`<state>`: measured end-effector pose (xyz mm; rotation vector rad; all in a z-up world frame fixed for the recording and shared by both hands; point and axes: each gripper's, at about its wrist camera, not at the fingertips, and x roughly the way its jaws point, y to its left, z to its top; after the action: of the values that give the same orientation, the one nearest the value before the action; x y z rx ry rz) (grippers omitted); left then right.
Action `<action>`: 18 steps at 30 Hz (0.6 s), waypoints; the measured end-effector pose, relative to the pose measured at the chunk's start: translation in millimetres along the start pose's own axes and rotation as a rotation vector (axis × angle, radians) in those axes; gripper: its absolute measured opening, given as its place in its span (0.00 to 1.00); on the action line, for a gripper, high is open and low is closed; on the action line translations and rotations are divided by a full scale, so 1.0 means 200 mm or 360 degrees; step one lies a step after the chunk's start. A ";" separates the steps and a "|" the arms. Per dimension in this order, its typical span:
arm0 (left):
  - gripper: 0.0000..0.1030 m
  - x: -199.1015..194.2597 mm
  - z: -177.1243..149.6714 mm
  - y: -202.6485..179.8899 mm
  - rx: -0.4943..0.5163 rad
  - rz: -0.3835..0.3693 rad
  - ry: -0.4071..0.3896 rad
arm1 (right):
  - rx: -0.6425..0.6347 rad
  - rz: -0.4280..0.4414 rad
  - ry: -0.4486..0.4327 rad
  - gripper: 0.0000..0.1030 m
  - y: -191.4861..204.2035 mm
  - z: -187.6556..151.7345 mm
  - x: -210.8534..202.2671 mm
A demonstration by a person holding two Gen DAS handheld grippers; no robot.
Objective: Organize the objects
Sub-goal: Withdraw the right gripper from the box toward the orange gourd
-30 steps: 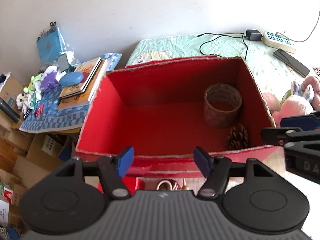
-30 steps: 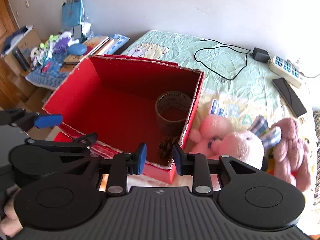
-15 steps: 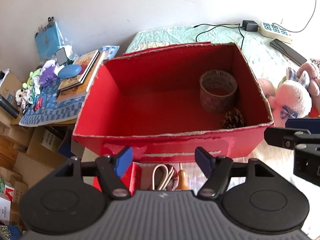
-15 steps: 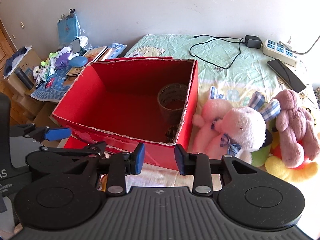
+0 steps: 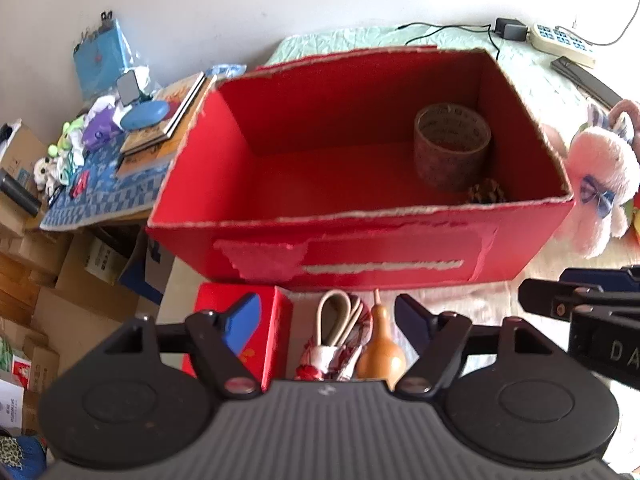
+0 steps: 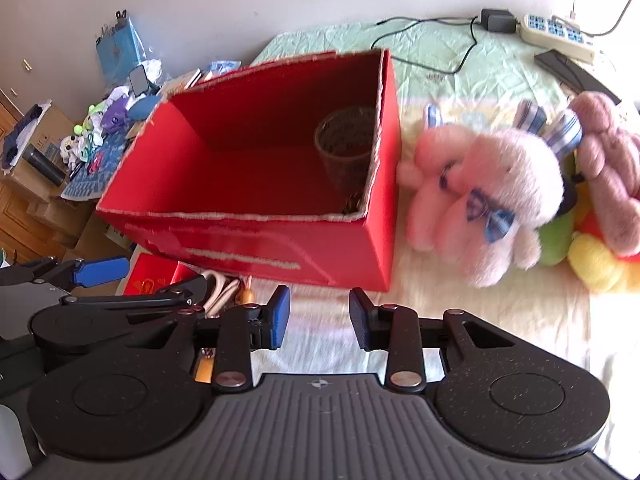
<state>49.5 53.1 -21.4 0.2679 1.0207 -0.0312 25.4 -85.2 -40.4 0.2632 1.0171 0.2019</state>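
Both jaws have just been widening, nothing between them: the left hand-held gripper [image 5: 326,322] stands released above one gourd [image 5: 380,354], one folded umbrella [image 5: 340,344] and one small red box [image 5: 264,320]; the right hand-held gripper [image 6: 320,318] stands released over bare bed [image 6: 460,320]. Beyond, one red carton [image 5: 360,248] holds one tape roll [image 5: 452,148] and one pinecone [image 5: 486,192]. Three plush toys [image 6: 500,196] lie beside it.

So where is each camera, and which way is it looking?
Left wrist: sits on the left gripper, looking down over the small red box and gourd toward the big red box.
Right wrist: sits on the right gripper, facing the big red box and pink plush bunny.
Both show the tape roll and each other's gripper.
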 end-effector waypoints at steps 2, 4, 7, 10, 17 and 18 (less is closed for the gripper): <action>0.75 0.01 -0.01 0.01 -0.0005 0.0000 0.0013 | 0.0009 0.0013 0.0013 0.34 0.01 -0.01 0.01; 0.75 0.03 -0.03 0.01 -0.0008 0.0000 0.0020 | 0.0008 0.0006 0.0018 0.34 0.02 -0.03 0.02; 0.75 0.05 -0.05 0.01 -0.0013 -0.0002 0.0046 | 0.0005 -0.0011 0.0026 0.34 0.02 -0.05 0.04; 0.75 0.07 -0.07 0.01 -0.0023 -0.0003 0.0069 | 0.0018 -0.0003 0.0060 0.34 0.02 -0.07 0.06; 0.75 0.11 -0.12 0.02 -0.0035 -0.0015 0.0113 | 0.0062 0.0055 0.0124 0.34 -0.01 -0.12 0.11; 0.75 0.11 -0.13 0.03 -0.0038 -0.0022 0.0118 | 0.0069 0.0066 0.0133 0.34 -0.01 -0.12 0.12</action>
<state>40.9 67.4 -52.0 0.2420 1.0960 -0.0216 16.5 -77.1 -72.8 0.3177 1.1004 0.2301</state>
